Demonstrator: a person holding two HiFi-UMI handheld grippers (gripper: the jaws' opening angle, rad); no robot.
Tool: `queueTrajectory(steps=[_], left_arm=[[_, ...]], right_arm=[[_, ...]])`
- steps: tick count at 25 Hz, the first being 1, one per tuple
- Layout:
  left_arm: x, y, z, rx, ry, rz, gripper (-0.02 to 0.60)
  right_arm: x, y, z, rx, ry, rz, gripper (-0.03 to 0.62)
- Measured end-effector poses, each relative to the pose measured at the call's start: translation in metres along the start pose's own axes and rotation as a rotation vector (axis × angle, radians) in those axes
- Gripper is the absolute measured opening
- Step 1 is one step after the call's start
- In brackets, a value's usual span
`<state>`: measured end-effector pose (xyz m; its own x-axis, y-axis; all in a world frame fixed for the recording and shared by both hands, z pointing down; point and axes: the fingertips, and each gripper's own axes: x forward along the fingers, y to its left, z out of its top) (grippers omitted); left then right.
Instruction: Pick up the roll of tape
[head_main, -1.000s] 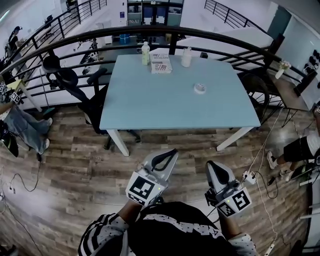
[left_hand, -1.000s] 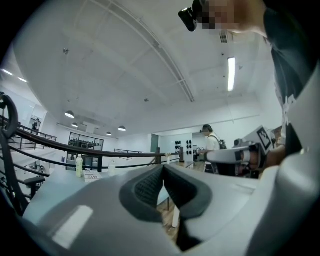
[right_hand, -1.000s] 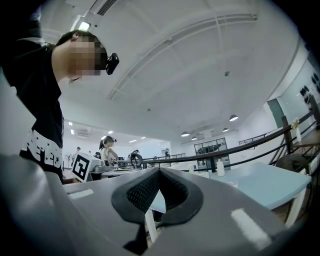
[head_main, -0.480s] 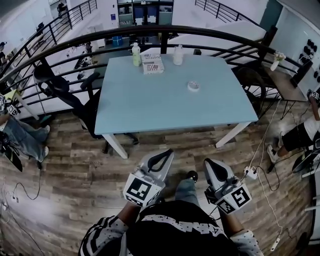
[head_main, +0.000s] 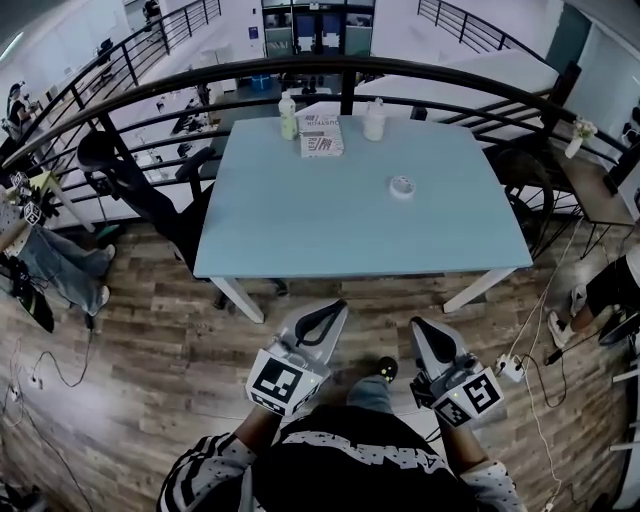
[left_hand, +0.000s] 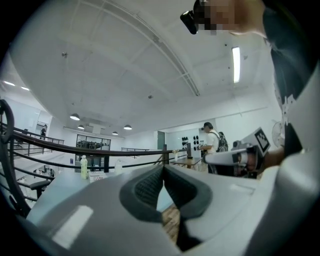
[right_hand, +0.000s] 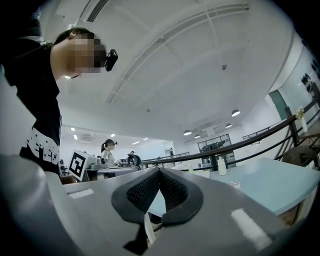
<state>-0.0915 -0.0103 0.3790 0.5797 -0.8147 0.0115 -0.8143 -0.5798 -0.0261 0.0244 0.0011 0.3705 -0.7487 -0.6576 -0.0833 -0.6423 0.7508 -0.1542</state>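
Nothing of the task looks done yet: nearest the person, the left tongs (head_main: 338, 305) and right tongs (head_main: 418, 325) are both clenched on nothing, short of the pale blue rectangular worktop (head_main: 330, 220). The small white roll of tape (head_main: 401, 187) lies flat on it right of centre, well apart from both, with only bare surface before it. Along the far edge stand a pale green plastic bottle (head_main: 288, 115), a printed cardboard box (head_main: 321, 135) and a white plastic bottle (head_main: 375, 118), with the curved black metal railing (head_main: 400, 75) beyond.

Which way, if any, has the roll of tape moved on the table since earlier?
No. The roll of tape keeps its place on the table, same offset from the printed box; only the view shifted.
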Motion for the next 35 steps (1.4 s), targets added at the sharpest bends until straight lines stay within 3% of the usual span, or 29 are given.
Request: queueTrajectory(steps=[22,32,35], left_arm=[[0.122,0.015,-0.01,0.018,0.064,0.08,0.0],[0.155,0.029,-0.008,0.059,0.125,0.127,0.0],[0.166,0.035,-0.007,0.063,0.11,0.154,0.0]], right_arm=[[0.031,-0.141,-0.004,0.052,0.009,0.049,0.003],[0.056,-0.182,0.001,0.069,0.0,0.099,0.003],[0.065,-0.194,0.001,0.072,0.004,0.123,0.003]])
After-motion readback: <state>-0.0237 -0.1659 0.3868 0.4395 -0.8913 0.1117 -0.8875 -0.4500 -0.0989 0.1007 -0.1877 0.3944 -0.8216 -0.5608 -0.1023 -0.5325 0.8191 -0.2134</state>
